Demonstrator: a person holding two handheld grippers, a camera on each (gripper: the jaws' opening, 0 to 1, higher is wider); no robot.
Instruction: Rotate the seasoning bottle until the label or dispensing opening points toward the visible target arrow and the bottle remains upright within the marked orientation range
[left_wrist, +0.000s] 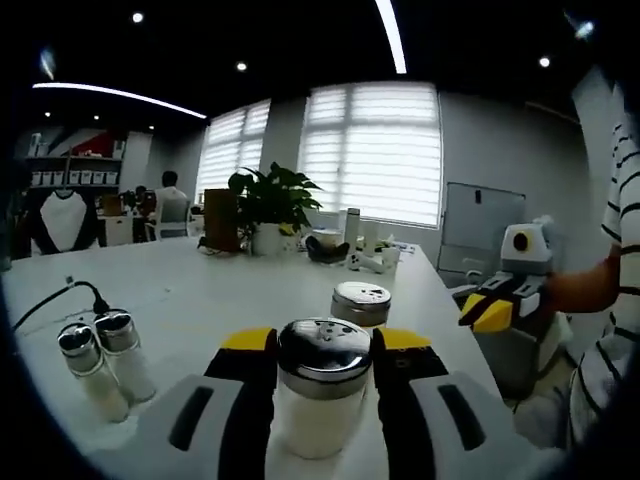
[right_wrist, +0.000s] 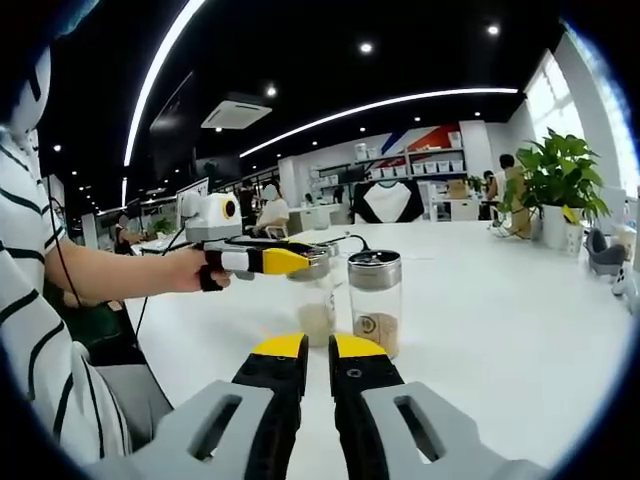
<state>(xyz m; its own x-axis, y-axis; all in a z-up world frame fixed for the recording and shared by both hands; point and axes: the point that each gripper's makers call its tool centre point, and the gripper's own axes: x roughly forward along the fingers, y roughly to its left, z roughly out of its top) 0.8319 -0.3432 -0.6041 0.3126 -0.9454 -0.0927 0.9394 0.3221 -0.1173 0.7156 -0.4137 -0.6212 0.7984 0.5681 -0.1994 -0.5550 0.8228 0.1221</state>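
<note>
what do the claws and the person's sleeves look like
Each claw, left and right, has two black jaws with yellow tips on pale grey bodies with dark slots. The person wears a white top with black stripes, its sleeve ending above the forearm.

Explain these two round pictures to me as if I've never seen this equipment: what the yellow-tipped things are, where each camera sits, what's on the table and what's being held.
A person holds a hand-held gripper in each hand, and each one carries a fisheye camera looking along its two jaws.

In the left gripper view, the left hand-held gripper has its jaws on either side of a seasoning bottle with a metal shaker lid, standing upright. A second shaker bottle stands just behind, and two small shakers to the side.

In the right gripper view, the right hand-held gripper is nearly closed and empty, low over the white table. From there you see the left one side-on at the same bottles.
</note>
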